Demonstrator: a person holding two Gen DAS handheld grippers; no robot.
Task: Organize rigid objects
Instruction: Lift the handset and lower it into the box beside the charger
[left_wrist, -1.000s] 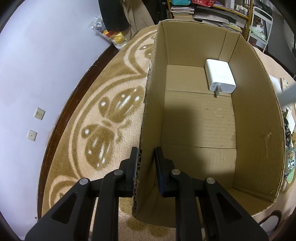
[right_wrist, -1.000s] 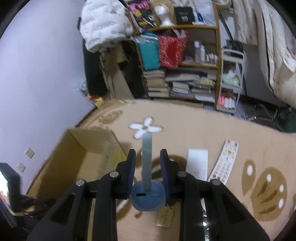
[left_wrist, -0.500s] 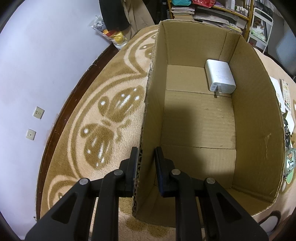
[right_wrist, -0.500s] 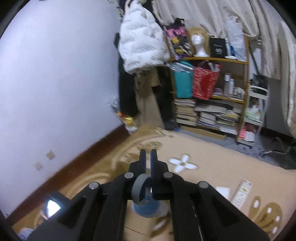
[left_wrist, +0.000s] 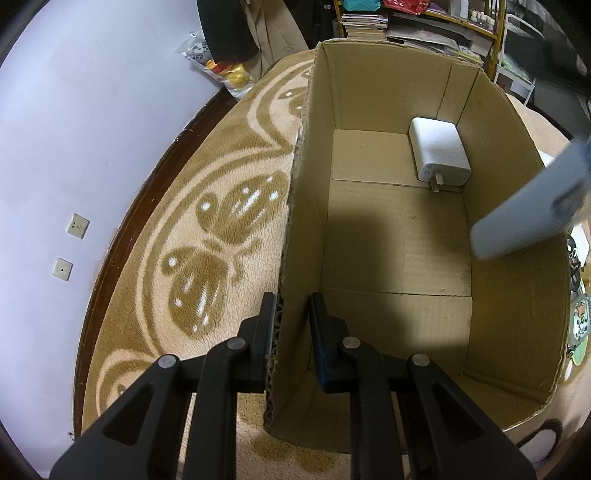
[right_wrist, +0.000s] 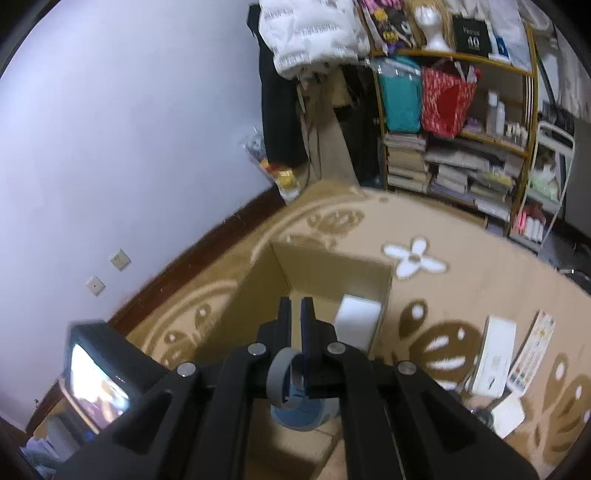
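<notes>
An open cardboard box (left_wrist: 509, 295) stands on the patterned carpet, and my left gripper (left_wrist: 290, 321) is shut on its left wall near the front corner. A white charger (left_wrist: 439, 155) lies in the far right corner of the box floor. My right gripper (right_wrist: 295, 310) is shut on a small gadget (right_wrist: 299, 410) with a round blue base and a grey stem, held above the box (right_wrist: 332, 269). In the left wrist view the grey stem (left_wrist: 528, 206) reaches in from the right over the box's right wall. The charger (right_wrist: 356, 319) shows just beyond the right fingers.
On the carpet right of the box lie a white carton (right_wrist: 493, 354), a remote (right_wrist: 532, 354) and small flat items. A crowded bookshelf (right_wrist: 461, 166) and hanging clothes stand at the back. A lilac wall with two sockets (left_wrist: 77, 225) runs along the left.
My right gripper has swung left with the gadget, from over the carpet to above the box. The grey stem now enters the left wrist view. The left gripper has not moved.
</notes>
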